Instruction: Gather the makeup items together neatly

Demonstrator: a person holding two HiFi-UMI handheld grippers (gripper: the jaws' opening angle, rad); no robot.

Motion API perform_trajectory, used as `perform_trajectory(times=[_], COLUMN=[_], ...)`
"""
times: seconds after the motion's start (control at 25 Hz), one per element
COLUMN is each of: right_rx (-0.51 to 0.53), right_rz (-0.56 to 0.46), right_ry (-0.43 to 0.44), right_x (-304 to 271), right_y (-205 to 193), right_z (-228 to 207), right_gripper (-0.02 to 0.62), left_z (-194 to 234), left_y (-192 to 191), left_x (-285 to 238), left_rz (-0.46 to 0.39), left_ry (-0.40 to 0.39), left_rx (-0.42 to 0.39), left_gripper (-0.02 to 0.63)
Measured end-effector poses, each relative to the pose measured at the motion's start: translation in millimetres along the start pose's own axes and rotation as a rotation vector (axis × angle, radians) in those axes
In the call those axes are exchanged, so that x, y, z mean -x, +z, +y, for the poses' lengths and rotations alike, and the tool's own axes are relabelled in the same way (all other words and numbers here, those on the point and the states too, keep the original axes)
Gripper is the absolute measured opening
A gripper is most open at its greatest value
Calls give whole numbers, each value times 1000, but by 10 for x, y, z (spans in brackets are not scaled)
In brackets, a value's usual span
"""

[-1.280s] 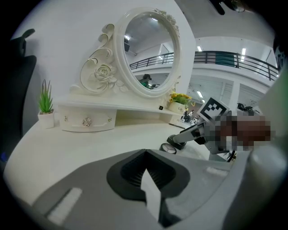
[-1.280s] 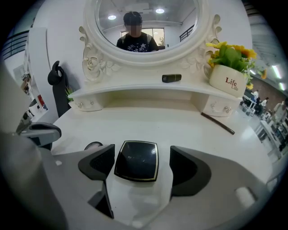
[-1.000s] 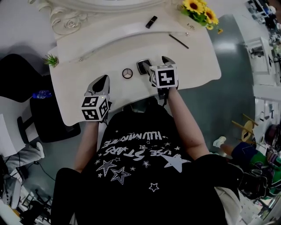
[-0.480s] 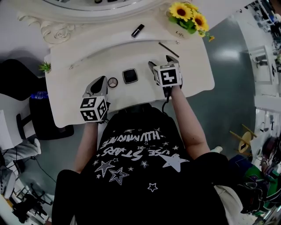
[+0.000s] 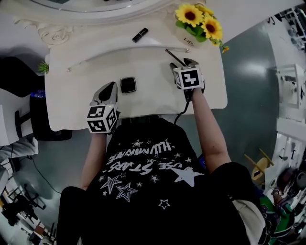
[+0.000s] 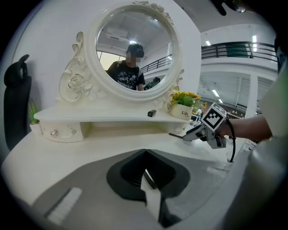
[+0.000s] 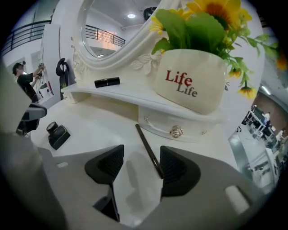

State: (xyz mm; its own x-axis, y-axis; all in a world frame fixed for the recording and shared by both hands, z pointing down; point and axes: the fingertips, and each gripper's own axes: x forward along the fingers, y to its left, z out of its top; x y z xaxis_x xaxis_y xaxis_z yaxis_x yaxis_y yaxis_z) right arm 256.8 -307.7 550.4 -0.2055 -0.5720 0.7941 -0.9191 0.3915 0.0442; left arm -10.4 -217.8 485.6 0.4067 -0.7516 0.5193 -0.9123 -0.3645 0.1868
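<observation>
The top edge of the head view cuts off the mirror (image 5: 91,3). In the right gripper view, the pencil (image 7: 145,143) has its near end hidden by one jaw.

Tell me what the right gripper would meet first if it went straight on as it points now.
Most likely the thin dark pencil on the tabletop: it lies between the jaws of the right gripper, which have just been closing.
</observation>
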Motion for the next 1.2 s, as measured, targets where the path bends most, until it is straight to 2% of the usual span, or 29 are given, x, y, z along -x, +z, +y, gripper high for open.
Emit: perform_trajectory(times=[0.4,0.52,0.68,0.88,1.2], right_rx=[47,52,72,69,-64], right_rz=[22,26,33,44,33], right_ry=[53,76,121,119,88], right_x=[-178,-205,-216,-199,-54], right_y=[-28,-37,-56,-66,-93], right_z=[-108,-98,-16,17,91], right_gripper=[166,145,75,69,69], left_z=[-87,-113,-148,-139,-37], left_y=[-106,-144,-157,-105,-42], left_x=[53,72,65,56,99], left_rz=[-9,-10,-15,-24,-33], left_ry=[98,115,120,109,57], left_rx=[35,44,49,40,12], left_gripper=[2,2,2,2,2])
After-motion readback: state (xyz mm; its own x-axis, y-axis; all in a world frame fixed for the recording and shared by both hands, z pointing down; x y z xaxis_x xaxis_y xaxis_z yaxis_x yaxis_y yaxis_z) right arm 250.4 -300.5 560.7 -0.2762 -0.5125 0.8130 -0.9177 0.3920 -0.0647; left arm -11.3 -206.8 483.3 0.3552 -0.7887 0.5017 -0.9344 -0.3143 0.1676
